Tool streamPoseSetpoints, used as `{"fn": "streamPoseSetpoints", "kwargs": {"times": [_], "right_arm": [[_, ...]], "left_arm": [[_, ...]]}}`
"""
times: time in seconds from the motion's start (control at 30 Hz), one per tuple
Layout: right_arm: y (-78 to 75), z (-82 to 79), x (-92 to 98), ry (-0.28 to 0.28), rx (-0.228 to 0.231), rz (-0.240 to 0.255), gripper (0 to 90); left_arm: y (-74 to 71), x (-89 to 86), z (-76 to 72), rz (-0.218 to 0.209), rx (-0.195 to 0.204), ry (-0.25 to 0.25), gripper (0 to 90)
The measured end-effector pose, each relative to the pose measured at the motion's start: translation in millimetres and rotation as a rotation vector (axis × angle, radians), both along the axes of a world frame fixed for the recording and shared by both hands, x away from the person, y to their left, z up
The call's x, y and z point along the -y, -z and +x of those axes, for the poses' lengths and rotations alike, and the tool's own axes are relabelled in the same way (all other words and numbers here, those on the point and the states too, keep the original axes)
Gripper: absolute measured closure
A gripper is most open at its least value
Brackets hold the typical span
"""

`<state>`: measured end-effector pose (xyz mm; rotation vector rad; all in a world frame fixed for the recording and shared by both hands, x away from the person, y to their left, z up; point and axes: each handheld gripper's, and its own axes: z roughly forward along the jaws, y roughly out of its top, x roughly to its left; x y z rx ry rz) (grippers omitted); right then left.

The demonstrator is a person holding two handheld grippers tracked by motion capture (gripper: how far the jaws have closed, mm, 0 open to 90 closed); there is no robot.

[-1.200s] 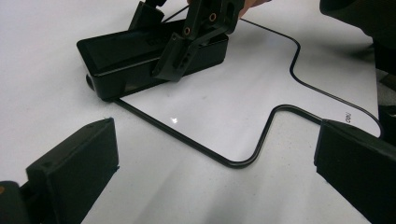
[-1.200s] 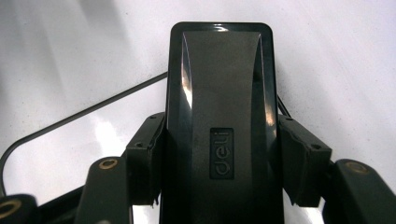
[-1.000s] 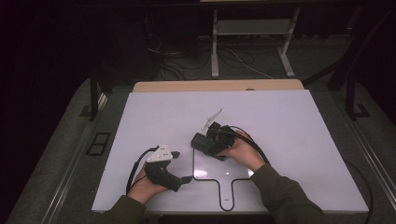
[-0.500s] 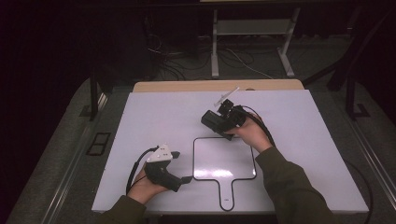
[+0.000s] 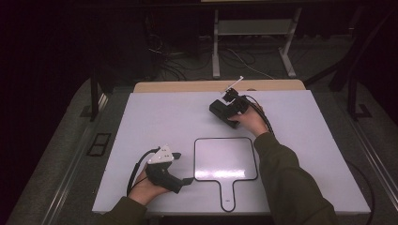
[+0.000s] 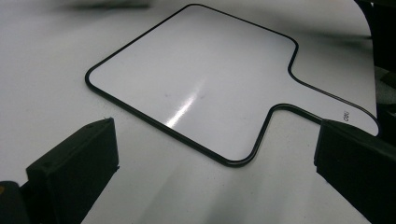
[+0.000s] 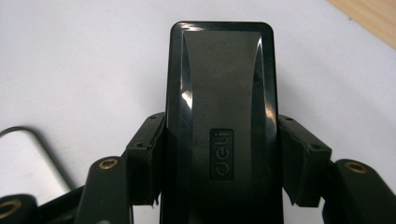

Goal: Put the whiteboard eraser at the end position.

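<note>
A small white board (image 5: 225,159) with a black rim and a short handle lies flat near the table's front edge; the left gripper view shows the board (image 6: 201,70) close ahead. Just left of the board, my left gripper (image 5: 186,180) rests on the table, its jaws wide apart with nothing between them. My right gripper (image 5: 221,111) hovers beyond the board's far edge, shut on a black eraser (image 5: 218,109). In the right gripper view the eraser (image 7: 219,84) sits clamped between both pads, and a corner of the board (image 7: 23,158) shows at lower left.
The white table (image 5: 141,117) has a wooden strip (image 5: 187,86) along its far edge. Behind it on the dark floor stand a metal frame (image 5: 253,28) and loose cables. Each gripper trails a black cable across the tabletop.
My right gripper has carried the eraser from over the white board toward the table's far side. The left gripper has stayed in place.
</note>
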<state>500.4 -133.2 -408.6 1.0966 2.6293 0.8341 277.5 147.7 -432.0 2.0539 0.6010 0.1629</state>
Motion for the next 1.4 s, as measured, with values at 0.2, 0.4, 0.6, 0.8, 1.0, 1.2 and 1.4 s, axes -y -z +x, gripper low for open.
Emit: {"fn": "streamPoseSetpoints", "kwargs": {"times": [0.2,0.4,0.6,0.8,1.0,1.2,1.4], "right_arm": [[17.3,11.9,-1.0,0.013,-0.017,-0.022,38.7],[25.9,11.9,-5.6,0.004,-0.009,-0.032,38.5],[25.4,12.3,-3.2,-0.001,-0.007,-0.018,36.9],[16.6,8.3,3.5,0.028,0.030,0.020,25.7],[5.9,0.2,13.2,0.023,0.041,0.066,22.5],[-2.8,-8.1,24.7,0.037,0.052,0.112,21.3],[-5.8,-24.4,32.4,0.043,0.075,0.153,18.1]], "left_arm": [[0.8,-1.1,0.5,0.005,-0.003,0.003,0.0],[0.9,-1.4,0.5,0.006,-0.002,0.004,0.0],[1.4,-0.9,0.4,0.007,-0.005,0.002,0.0],[1.8,-1.2,1.5,0.008,-0.008,0.002,0.0],[2.6,-1.5,2.8,0.008,-0.014,-0.003,0.0],[2.8,-1.7,4.6,0.011,-0.012,-0.009,0.0],[3.7,-3.7,4.8,0.011,-0.014,-0.012,0.0]]}}
